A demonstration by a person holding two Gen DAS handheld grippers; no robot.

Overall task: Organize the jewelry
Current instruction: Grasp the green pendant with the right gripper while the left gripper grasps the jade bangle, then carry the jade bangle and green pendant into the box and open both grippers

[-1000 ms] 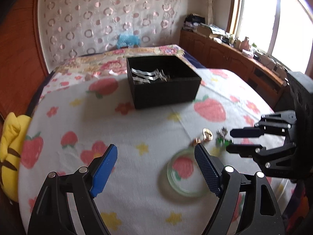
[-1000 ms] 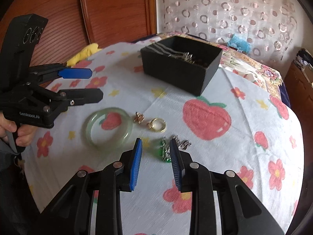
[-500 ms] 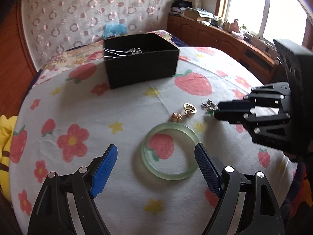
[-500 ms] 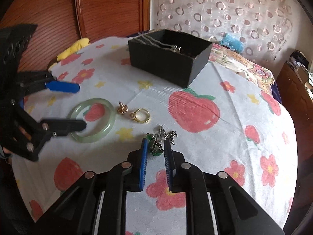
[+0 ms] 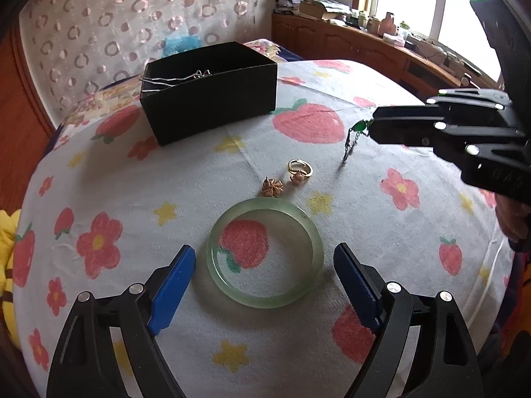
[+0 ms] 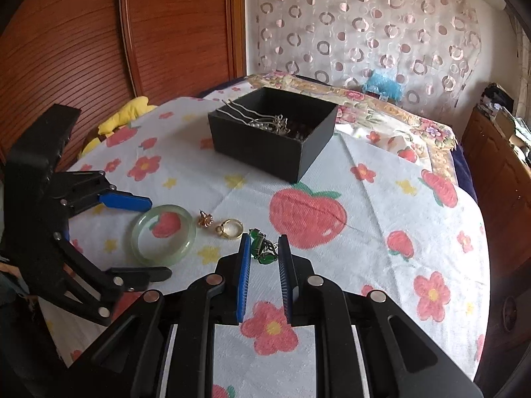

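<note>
A black box (image 5: 209,89) (image 6: 272,136) with silver hairpins and jewelry inside stands at the far side of the table. A pale green jade bangle (image 5: 265,265) (image 6: 162,232) lies flat between the open fingers of my left gripper (image 5: 264,262) (image 6: 141,235). A small flower earring (image 5: 272,187) (image 6: 205,219) and a gold ring (image 5: 299,169) (image 6: 229,228) lie just beyond it. My right gripper (image 6: 264,245) (image 5: 370,127) is shut on green-stone silver jewelry (image 6: 262,248) (image 5: 355,132), lifted off the cloth with its chain dangling.
The table carries a white cloth with strawberries and flowers (image 5: 308,126). A yellow plush (image 6: 126,116) lies at the left edge. Wooden cabinets (image 5: 348,39) with clutter stand under the window. A curtain (image 6: 365,26) and wood panelling are behind.
My right gripper closed on the green-stone jewelry and lifted it off the cloth. My left gripper moved forward so its open fingers straddle the jade bangle.
</note>
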